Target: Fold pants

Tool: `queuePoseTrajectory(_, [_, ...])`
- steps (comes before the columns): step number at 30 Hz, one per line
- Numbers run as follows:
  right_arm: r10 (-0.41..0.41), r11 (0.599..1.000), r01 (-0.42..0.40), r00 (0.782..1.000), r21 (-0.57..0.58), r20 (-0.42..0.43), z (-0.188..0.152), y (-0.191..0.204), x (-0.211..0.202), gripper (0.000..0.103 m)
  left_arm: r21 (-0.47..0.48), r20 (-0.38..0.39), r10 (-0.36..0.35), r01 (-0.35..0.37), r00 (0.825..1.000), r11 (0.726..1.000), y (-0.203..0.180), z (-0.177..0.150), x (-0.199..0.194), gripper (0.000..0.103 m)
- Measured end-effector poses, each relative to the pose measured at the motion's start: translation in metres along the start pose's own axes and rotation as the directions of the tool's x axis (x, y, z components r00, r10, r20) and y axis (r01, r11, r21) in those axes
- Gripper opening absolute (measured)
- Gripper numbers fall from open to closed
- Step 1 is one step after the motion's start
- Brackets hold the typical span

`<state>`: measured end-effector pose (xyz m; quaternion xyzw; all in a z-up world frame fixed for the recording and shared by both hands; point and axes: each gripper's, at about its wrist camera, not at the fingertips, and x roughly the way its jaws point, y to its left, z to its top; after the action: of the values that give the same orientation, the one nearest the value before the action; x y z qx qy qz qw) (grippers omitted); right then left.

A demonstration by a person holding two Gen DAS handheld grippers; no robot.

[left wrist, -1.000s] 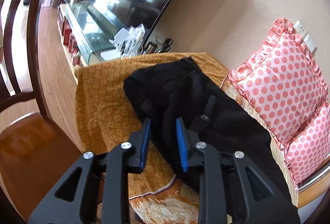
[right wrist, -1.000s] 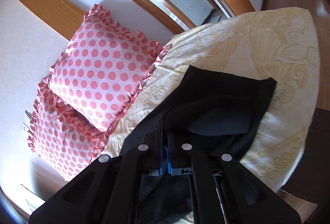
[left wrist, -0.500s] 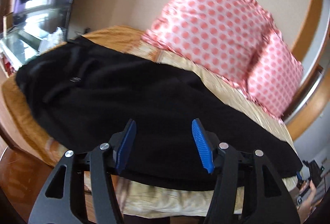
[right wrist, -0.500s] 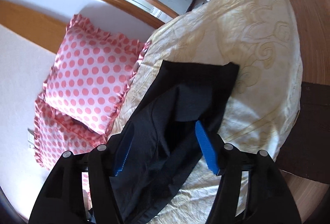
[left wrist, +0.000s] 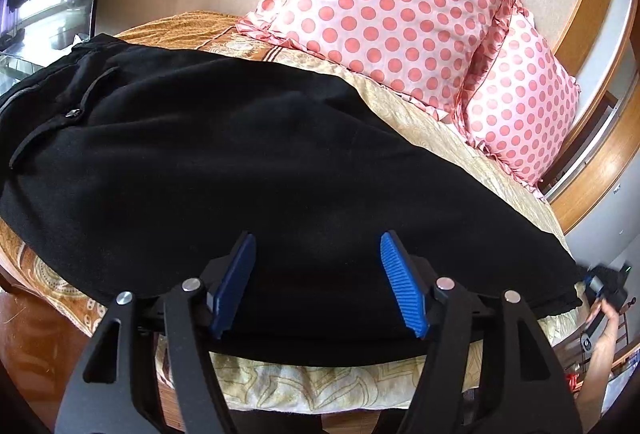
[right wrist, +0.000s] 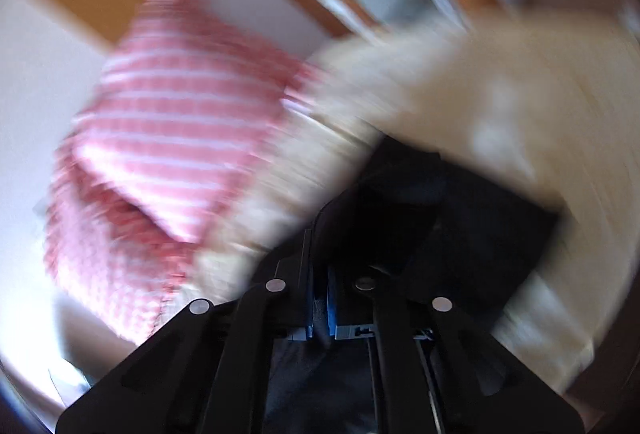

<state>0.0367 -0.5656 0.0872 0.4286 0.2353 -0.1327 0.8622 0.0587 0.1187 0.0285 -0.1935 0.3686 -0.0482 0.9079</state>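
The right gripper (right wrist: 320,308) has re-closed, pinching the pants (left wrist: 256,170) hem at 3 o'clock; the left gripper (left wrist: 318,284), its jaws still spreading, is hovering over the middle, suggesting a lengthwise fold.

The pants (left wrist: 248,170) are black, of a soft matte cloth, and lie stretched lengthwise across the bed (left wrist: 448,138), mostly flat. The waist end, with a dark drawstring and a small metal piece, sits at the left in the left wrist view; the leg end reaches the bed's right edge. In the blurred right wrist view, a black fold runs back between the closed blue pads.
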Motion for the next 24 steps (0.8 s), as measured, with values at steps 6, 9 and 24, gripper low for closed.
queuePoseTrajectory(6, [-0.109,0.974,0.115,0.993,-0.196,0.041,0.001,0.011,-0.011,0.005,0.011,0.0,-0.019,0.019,1.0,1.0,0.0,-0.002,0.001,0.067])
queuePoseTrajectory(9, [-0.196,0.973,0.19,0.98,-0.133,-0.032,-0.019,-0.02,-0.011,0.005,0.021,-0.006,-0.017,0.017,1.0,1.0,-0.002,-0.002,0.002,0.069])
queuePoseTrajectory(24, [-0.157,0.981,0.168,0.982,0.102,-0.104,-0.031,-0.055,-0.039,0.011,0.069,-0.037,-0.022,0.024,0.999,0.997,-0.004,-0.001,0.003,0.07])
